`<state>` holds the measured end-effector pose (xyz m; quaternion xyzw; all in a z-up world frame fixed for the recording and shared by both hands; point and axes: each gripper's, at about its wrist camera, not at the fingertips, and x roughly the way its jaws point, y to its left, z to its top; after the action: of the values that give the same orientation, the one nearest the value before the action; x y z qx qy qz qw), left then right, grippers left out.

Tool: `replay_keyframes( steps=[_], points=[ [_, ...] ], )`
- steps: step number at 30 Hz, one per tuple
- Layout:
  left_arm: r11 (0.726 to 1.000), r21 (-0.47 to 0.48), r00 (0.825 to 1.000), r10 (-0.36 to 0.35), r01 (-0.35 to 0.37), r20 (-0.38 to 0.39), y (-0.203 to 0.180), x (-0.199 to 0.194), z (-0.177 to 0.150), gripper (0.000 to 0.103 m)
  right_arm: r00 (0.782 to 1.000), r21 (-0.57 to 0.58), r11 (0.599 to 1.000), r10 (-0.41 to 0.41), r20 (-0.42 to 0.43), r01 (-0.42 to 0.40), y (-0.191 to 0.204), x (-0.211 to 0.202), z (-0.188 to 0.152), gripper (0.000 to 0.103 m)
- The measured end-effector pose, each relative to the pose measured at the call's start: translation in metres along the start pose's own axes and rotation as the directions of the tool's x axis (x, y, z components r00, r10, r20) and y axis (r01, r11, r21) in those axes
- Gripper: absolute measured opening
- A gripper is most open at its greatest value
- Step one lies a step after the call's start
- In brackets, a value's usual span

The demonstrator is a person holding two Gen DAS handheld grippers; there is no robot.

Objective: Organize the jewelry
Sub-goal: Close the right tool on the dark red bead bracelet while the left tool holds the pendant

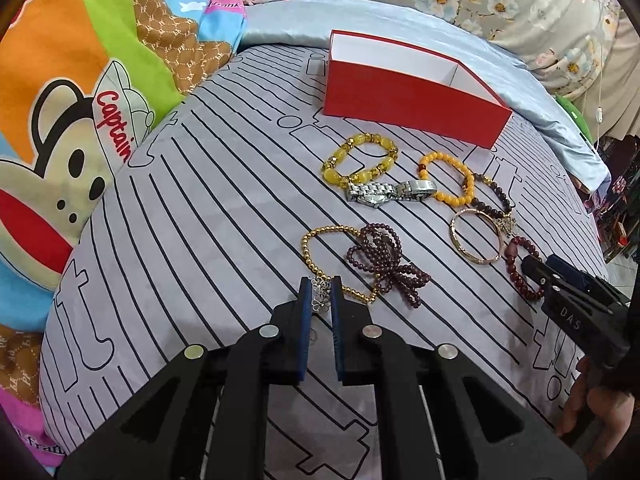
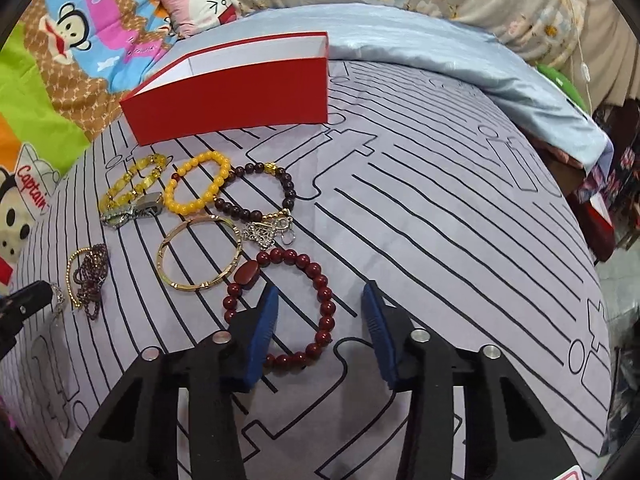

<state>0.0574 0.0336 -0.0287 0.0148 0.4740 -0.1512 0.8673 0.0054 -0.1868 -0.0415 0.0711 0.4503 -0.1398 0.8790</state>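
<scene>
Red box (image 1: 404, 108) on the bed shows no jewelry inside; bracelets lie outside. Left hand-held gripper (image 1: 320, 300) pinches a silver flower charm (image 1: 321, 295); right hand-held gripper (image 2: 320, 320), jaws apart, straddles the dark-red bead bracelet (image 2: 320, 300).

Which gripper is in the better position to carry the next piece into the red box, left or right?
Probably left. The left gripper is shut on the silver flower charm. The right gripper only straddles the dark red bead bracelet, pads not yet pressing. The red box stands open beyond.
</scene>
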Motion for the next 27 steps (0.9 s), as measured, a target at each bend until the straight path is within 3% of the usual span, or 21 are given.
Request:
replay_keyframes(
  steps=[5,17,27],
  points=[
    [1.0,-0.001,1.0,-0.003,0.003,-0.006,-0.001,0.0,-0.001,0.009,0.999,-0.025,0.999,0.029,0.014,-0.028,0.004,0.001,0.001,0.008],
    [1.0,0.011,1.0,-0.01,0.01,0.027,-0.007,-0.017,0.006,0.009,0.996,0.013,0.996,0.084,0.024,-0.084,-0.003,-0.015,0.005,0.007],
    [0.998,0.034,0.993,-0.054,0.051,0.101,-0.018,-0.043,0.044,0.009,0.98,0.032,0.984,0.173,0.104,-0.177,-0.01,-0.051,0.033,0.007]
  ],
)
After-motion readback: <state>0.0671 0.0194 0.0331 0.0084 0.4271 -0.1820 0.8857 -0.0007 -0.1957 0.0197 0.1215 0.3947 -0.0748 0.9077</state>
